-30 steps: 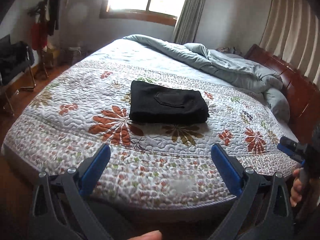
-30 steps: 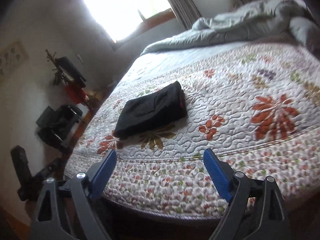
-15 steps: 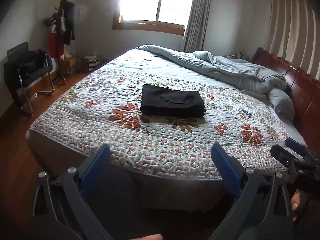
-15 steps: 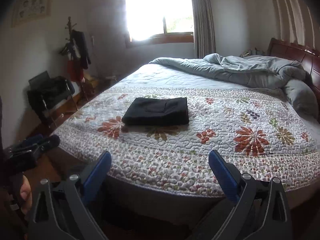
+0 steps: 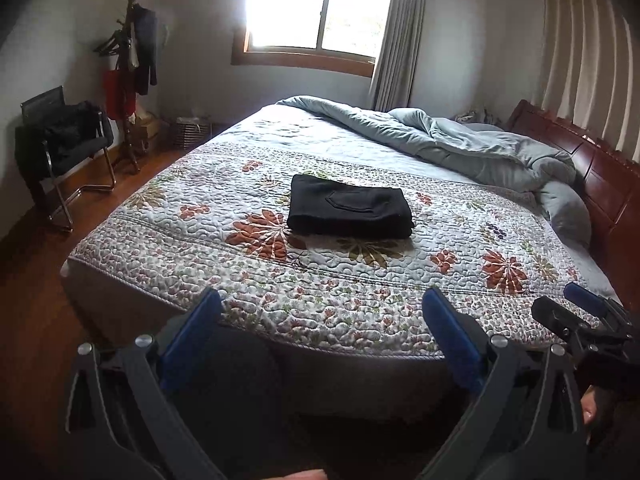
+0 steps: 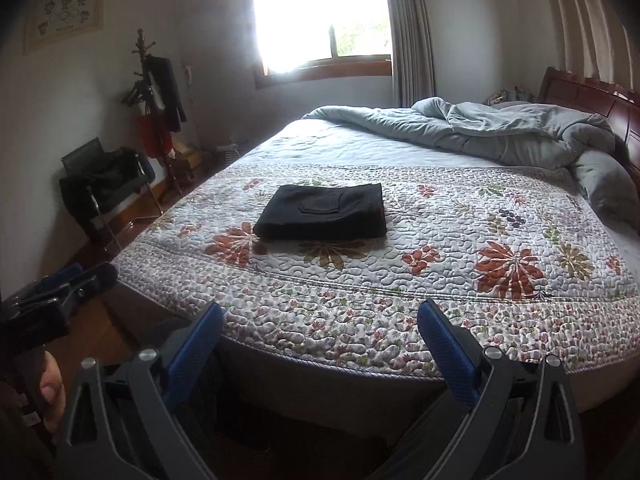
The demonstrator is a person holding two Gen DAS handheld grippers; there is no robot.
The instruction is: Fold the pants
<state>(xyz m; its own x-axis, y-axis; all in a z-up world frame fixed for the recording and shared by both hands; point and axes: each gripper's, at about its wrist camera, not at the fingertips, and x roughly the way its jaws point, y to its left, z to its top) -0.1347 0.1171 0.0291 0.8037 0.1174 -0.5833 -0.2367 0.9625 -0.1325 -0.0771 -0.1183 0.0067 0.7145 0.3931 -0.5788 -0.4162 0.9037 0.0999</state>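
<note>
I have both tools pulled off the bed, and the pants (image 5: 350,212) sit alone in the middle of the left view, a neat black rectangle with a pocket showing on top. In the right view the same bundle lies a little left of centre, square to the floral quilt (image 6: 460,280) under it. By the look of it the folding is done: no leg or waistband sticks out, and every edge I can see is tucked in.

My left gripper (image 5: 324,320) fills the bottom of its own frame with the blue fingers spread wide and nothing between them, only the near edge of the bed (image 5: 280,364) beyond. My right gripper (image 6: 320,328) is the same at the bottom of its frame: wide apart, empty, well short of the cloth. Each tool also pokes into the other's picture, the right one at the lower right edge of the left view, the left one at the lower left of the right view. So they hang side by side, clear of the mattress.

I reckon that gap is sensible: nothing can snag the bundle. The grey duvet (image 5: 480,148) bunched toward the upper right stays well apart from it too.
</note>
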